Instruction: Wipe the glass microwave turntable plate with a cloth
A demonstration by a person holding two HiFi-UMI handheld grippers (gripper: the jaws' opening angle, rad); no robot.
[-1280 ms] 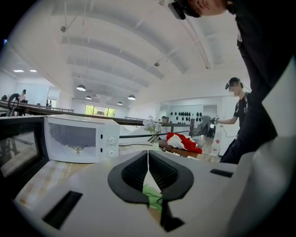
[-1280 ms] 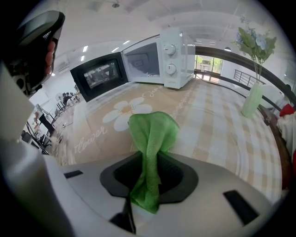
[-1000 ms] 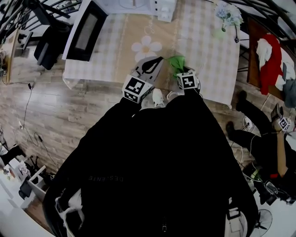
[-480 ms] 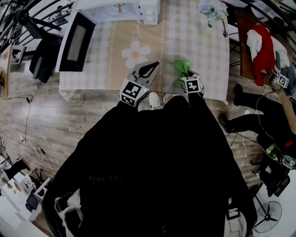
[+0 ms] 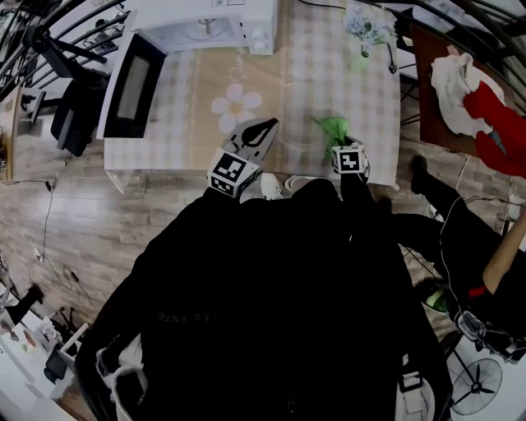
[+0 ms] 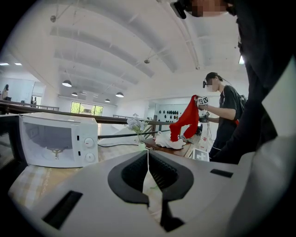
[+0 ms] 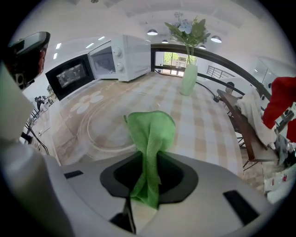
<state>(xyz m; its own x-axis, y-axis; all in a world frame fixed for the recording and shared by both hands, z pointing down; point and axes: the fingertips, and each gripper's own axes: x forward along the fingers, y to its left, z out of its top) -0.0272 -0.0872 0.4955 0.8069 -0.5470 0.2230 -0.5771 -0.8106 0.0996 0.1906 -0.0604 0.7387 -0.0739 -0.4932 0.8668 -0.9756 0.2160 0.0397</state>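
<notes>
1. Far left: the microwave (image 5: 205, 20) stands at the back of the tabletop (image 5: 329, 74), with its door (image 5: 131, 82) swung open at the left side. The door limits my leftward strokes. I judge it well apart from the plate.
2. Left gripper (image 5: 265, 127): the fingers are closed together, with nothing visible between them. It hangs over the near part of the tabletop, left of the plate. I recommend pressing it on the plate's left rim so the glass cannot slide or spin.
3. The glass turntable plate (image 7: 108, 127) lies flat on the tabletop, between the two grippers and, as I judge, close to the near edge. I should wipe in arcs directed away from that edge, never toward it.
4. Right gripper (image 7: 150, 162): the fingers are clamped on the green cloth (image 7: 150, 134), whose loose fold projects forward by the plate's right rim. Contact with the glass cannot be confirmed. I should lower until the fold flattens, so that only cloth meets the glass, never the fingers.
5. Right: open checked tabletop, with the vase (image 7: 188, 76) well apart at the back. This side has room for overshoot.
</notes>
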